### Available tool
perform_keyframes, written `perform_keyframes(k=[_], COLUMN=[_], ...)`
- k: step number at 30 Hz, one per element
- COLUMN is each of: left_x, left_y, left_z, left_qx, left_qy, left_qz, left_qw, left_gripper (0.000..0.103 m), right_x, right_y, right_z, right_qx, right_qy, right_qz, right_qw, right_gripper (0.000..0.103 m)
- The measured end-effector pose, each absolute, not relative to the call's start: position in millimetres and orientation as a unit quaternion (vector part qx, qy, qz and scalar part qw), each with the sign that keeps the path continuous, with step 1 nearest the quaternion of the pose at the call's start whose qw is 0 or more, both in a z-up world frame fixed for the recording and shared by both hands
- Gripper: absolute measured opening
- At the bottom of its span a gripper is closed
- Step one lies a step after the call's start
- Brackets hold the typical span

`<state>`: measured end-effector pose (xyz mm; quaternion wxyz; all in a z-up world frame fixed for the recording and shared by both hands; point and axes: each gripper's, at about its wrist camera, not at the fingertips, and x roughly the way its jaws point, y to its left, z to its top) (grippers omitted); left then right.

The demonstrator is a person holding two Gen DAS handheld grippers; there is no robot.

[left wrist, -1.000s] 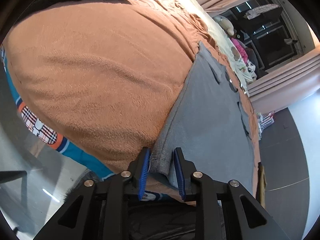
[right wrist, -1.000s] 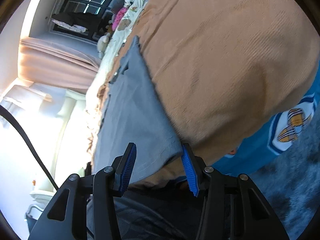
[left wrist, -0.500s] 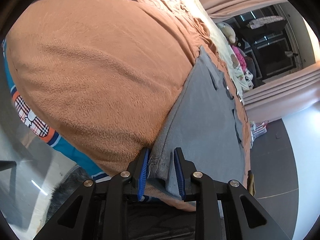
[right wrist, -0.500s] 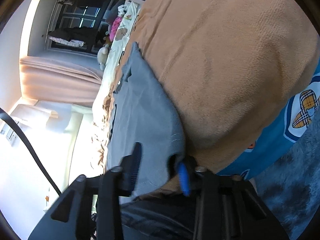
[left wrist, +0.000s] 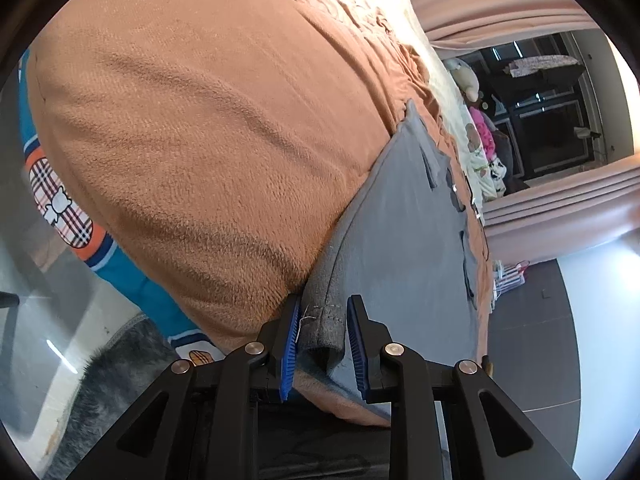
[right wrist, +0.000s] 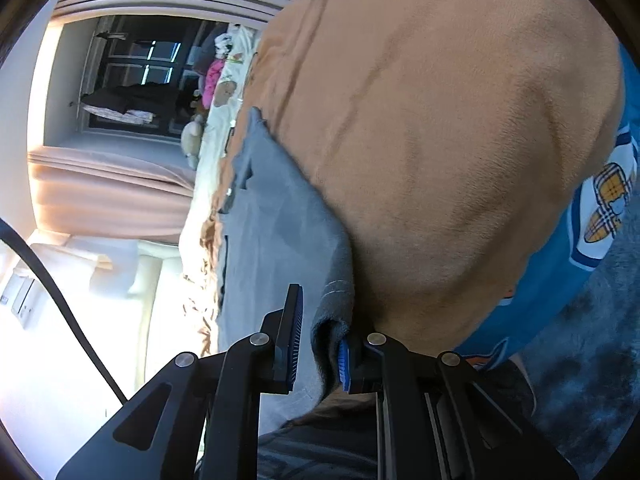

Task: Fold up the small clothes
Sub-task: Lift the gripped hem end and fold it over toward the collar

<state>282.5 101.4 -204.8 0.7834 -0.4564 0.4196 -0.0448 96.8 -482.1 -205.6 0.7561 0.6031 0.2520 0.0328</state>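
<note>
A small grey garment (left wrist: 400, 220) lies flat on an orange fleece blanket (left wrist: 200, 120) over a bed. My left gripper (left wrist: 322, 332) is shut on the garment's near stitched hem corner, which bunches between the blue pads. In the right wrist view the same grey garment (right wrist: 272, 208) stretches away over the blanket (right wrist: 440, 140). My right gripper (right wrist: 320, 336) is shut on its other near corner, and the cloth curls against the right-hand pad. The garment's far end shows dark trim and a small flap.
A blue cartoon-print sheet (left wrist: 132, 276) hangs below the blanket's edge, with a grey shaggy rug (right wrist: 580, 340) on the floor. Plush toys (left wrist: 464, 76) and pale bedding lie past the garment, before pink curtains (left wrist: 560, 216). A black cable (right wrist: 52, 280) crosses the right wrist view.
My right gripper, open a second ago around the garment corner, has shut on it. The left gripper has kept its hold on the hem and moved slightly forward over the bed.
</note>
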Motion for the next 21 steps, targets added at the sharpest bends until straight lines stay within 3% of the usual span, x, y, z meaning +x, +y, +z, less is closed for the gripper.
perform_keyframes(k=[3, 5, 6, 8, 21], left_x=[286.2, 287.5, 288.6, 287.8, 273.1], left_y=[97.9, 99.2, 99.5, 102.2, 122.6], left_z=[-205.7, -207.4, -208.2, -206.7, -154.7], left_qx=[-0.449, -0.449, -0.449, -0.459, -0.531], left_qy=[0.417, 0.420, 0.422, 0.416, 0.332], left_qz=[-0.043, -0.034, -0.030, -0.034, -0.103], left_qw=[0.789, 0.788, 0.787, 0.784, 0.773], left_gripper=[0.025, 0.012, 0.009, 0.007, 0.005], right_x=[93.0, 89.4, 87.5, 81.4, 67.5], right_y=[-481.0, -487.5, -489.0, -493.3, -476.4], right_z=[-200.6, -201.0, -202.0, -206.4, -159.8], right_qx=[0.605, 0.612, 0.618, 0.626, 0.603], right_qy=[0.234, 0.227, 0.226, 0.224, 0.189], right_qz=[0.048, 0.044, 0.038, 0.026, 0.053], right_qw=[0.760, 0.756, 0.752, 0.746, 0.773], right_gripper=[0.013, 0.012, 0.001, 0.000, 0.000])
